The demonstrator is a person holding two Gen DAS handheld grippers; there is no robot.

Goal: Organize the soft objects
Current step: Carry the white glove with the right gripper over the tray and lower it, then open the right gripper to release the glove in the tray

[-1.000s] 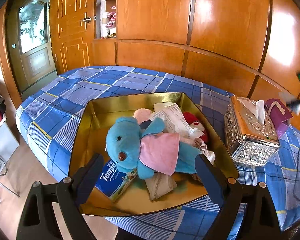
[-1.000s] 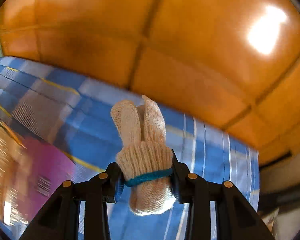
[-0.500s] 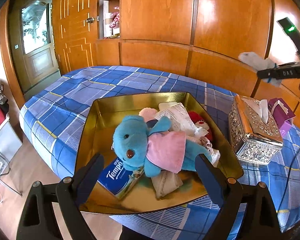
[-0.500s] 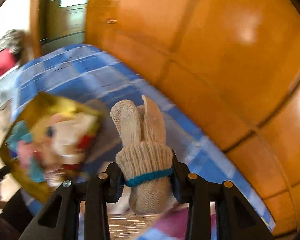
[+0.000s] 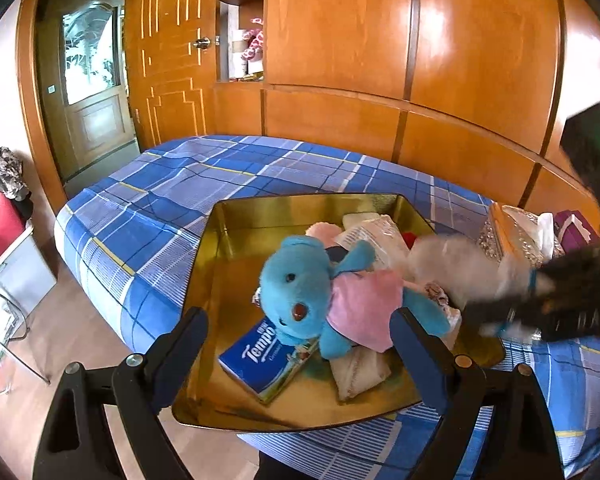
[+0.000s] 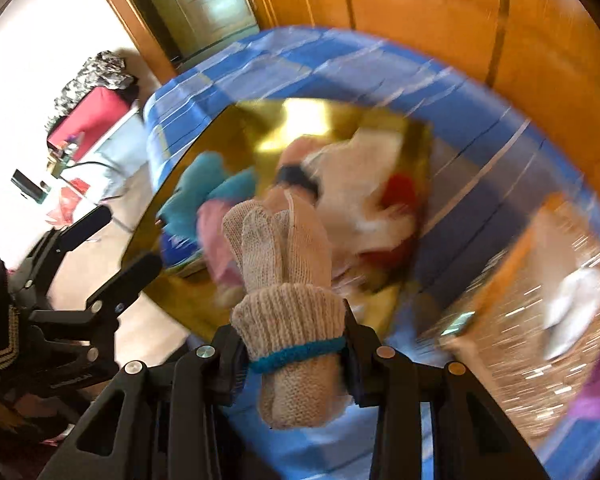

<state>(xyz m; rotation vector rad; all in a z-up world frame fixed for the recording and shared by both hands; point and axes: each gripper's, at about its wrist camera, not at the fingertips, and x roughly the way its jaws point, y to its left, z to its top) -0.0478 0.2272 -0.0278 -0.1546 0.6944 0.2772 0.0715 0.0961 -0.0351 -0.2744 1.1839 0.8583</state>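
Wood panelling (image 5: 340, 52) covers the wall behind a bed (image 5: 172, 208) spread with a blue plaid cover. On the bed sits a shallow gold metal tray (image 5: 236, 264), its near corner hanging past the bed's edge over the wooden floor (image 5: 80, 344). Just right of the tray stands an ornate silver tissue box (image 5: 512, 236) with white tissue poking out of its top, and a purple packet (image 5: 576, 228) lies just beyond it.

Inside the tray lies a heap of soft things. On top is a blue stuffed bear (image 5: 300, 292) in a pink dress, lying on its back with its head toward the tray's left side. Under its head rests a blue Tempo tissue pack (image 5: 260, 356). Beside that, under the bear's body, lies a cream knitted glove (image 5: 360, 368). Behind the bear are a white printed packet (image 5: 372, 236) and something red, mostly hidden.

The right gripper (image 6: 292, 344) is above the tray's right side, blurred in the left wrist view, its fingers clamped on the cuff of a rolled cream knitted glove with a teal band (image 6: 288, 300). That glove is held in the air over the heap, touching nothing below.

The left gripper (image 5: 300, 336) hovers at the tray's near edge, its fingers wide apart with nothing between them.
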